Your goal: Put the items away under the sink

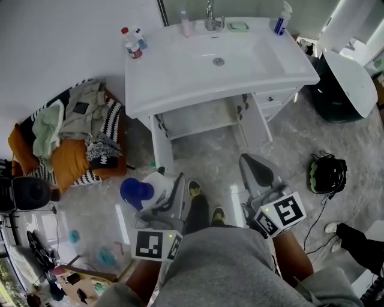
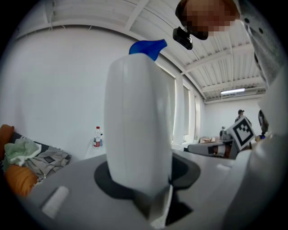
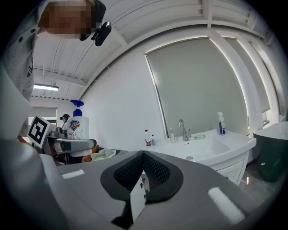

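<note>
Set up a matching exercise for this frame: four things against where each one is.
1 white bottle with blue cap
2 spray bottle
3 red-capped bottle
4 green soap dish

A sink top, left corner in head view
B beside the faucet
C held in the left gripper
D sink top, right back corner

Pairs: 1-C, 2-D, 3-A, 4-B

White sink bench [image 1: 180,84]: two small bottles [image 1: 132,43] at left rear corner, tap [image 1: 211,18] at rear centre, green soap dish [image 1: 238,26] just beside it, blue spray bottle [image 1: 280,20] at right rear. Grey marbled floor [image 1: 216,159]: heap of clothes [image 1: 72,135] left of the bench, black helmet [image 1: 327,174] to its right.
</note>
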The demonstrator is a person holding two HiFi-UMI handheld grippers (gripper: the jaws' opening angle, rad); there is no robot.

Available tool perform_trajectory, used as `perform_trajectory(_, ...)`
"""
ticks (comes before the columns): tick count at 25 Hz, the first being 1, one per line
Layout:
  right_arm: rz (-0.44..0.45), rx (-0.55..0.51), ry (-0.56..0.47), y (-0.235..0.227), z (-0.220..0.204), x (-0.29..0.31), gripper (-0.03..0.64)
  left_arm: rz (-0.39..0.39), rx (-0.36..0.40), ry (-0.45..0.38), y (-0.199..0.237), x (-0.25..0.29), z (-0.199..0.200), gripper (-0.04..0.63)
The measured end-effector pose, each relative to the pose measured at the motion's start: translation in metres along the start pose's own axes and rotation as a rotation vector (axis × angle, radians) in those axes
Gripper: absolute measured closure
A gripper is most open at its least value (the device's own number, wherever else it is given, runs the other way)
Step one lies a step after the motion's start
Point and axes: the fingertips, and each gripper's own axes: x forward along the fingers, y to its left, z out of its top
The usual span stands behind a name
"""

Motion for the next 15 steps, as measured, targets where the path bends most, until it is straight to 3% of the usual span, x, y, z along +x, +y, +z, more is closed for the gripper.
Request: perform_trajectory(15,-0.025,-0.032,0.011,-0.013,0.029,0.078,0.618,-0.031,-0.006,-0.011,0.050,0.062,0.011,0.411)
